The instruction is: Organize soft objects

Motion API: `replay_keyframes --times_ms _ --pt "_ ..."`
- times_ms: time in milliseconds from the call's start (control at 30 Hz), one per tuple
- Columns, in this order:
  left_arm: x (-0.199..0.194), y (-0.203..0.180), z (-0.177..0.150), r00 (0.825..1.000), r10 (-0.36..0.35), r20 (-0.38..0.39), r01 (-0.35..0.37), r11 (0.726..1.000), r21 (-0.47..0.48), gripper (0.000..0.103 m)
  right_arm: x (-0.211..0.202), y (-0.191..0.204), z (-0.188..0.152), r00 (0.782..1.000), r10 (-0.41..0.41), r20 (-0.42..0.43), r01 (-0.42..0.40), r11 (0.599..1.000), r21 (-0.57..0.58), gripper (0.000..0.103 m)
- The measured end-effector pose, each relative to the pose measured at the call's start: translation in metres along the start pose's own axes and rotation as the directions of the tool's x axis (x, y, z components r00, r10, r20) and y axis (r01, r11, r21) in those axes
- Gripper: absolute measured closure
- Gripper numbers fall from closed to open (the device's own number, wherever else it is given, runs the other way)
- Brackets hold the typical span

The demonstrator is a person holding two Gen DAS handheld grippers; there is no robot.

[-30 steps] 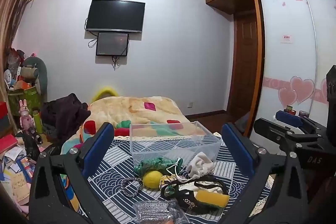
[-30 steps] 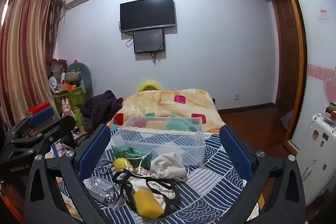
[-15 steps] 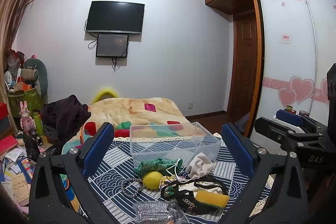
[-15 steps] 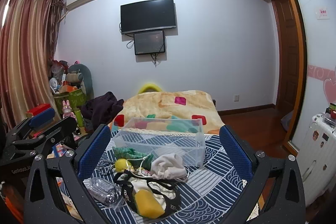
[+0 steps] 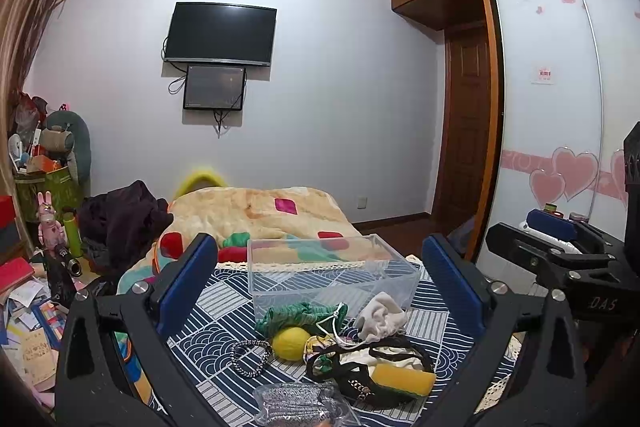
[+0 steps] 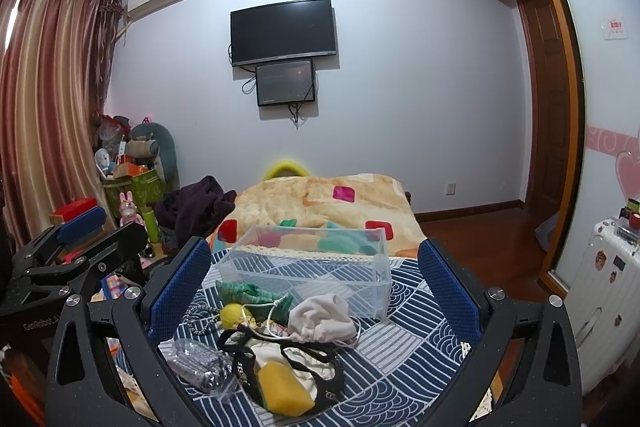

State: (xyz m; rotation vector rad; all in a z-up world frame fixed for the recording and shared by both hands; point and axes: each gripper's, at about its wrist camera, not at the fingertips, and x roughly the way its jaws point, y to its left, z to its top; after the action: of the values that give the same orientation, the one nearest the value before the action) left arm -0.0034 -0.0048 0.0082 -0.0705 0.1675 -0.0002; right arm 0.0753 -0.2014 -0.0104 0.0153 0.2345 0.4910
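Note:
A heap of soft things lies on a blue patterned cloth (image 5: 216, 327): a yellow ball (image 5: 291, 343), green fabric (image 5: 296, 313), a white pouch (image 5: 380, 315), a yellow sponge (image 5: 402, 379) on black straps, a beaded loop (image 5: 248, 357). Behind them stands an empty clear plastic box (image 5: 332, 275). My left gripper (image 5: 320, 283) is open and empty, held above and before the heap. My right gripper (image 6: 316, 287) is open and empty too. The right wrist view shows the ball (image 6: 234, 315), the pouch (image 6: 324, 319), the sponge (image 6: 284, 389) and the box (image 6: 312, 267).
A clear bag (image 6: 200, 363) with grey contents lies at the cloth's near left. A bed with an orange blanket (image 5: 256, 211) stands behind. Clutter (image 5: 36, 267) fills the floor at left. A white suitcase (image 6: 600, 287) stands at right.
Both views have tilted up very slightly. The objects have not moved and both grippers stay open.

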Motion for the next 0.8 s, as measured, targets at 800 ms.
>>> replay_keyframes --times_ms 800 --pt "-0.0037 -0.0023 0.003 1.0 -0.006 0.008 0.006 1.0 0.002 0.0 -0.0046 0.0018 0.0031 1.0 0.007 0.012 -0.007 1.0 -0.006 0.0"
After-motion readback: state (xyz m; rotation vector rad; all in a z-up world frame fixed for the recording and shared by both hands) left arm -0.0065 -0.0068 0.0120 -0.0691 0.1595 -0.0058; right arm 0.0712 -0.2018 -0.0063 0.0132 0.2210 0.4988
